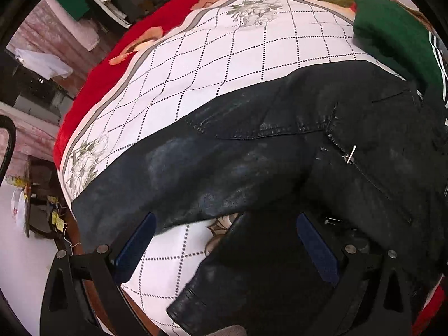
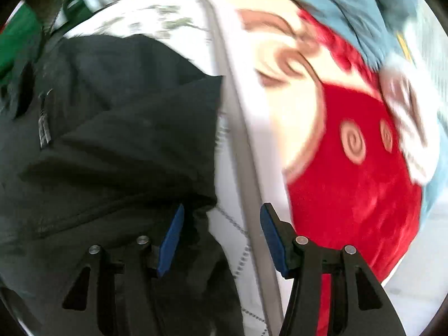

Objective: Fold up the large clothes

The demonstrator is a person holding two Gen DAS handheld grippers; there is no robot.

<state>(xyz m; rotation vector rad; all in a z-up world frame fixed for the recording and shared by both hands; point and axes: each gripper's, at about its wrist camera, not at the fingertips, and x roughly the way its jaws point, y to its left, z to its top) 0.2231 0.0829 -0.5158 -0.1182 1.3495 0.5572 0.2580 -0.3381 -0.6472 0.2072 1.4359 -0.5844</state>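
Bed [image 1: 84,106] fills both views: red floral blanket under a white sheet [image 1: 224,56] with dotted diamond grid and grey border. Black jacket [image 1: 252,145], leather-like, lies across the lower half of the left wrist view, spread on the sheet; one sleeve runs toward lower left of frame, a second sleeve or panel [image 1: 252,274] comes down to bottom centre. In the right wrist view the jacket takes the left half of the frame, its edge close to the sheet's grey border; that view is motion-blurred. Green garment [image 1: 392,33] with white stripes sits upper right, touching the jacket's far edge. Zipper [image 1: 351,155] partly open, pull visible, right of centre. Left hand-held gripper [image 1: 226,240]: fingers spread wide, straddling the lower sleeve, nothing pinched. Right hand-held gripper [image 2: 221,238]: fingers apart, over the jacket's edge and bare sheet, holding nothing. Judgement on progress: early stage. Jacket laid out roughly flat, front up, no fold clearly made; sleeves still out. Left to do: sleeves in, body folded over.
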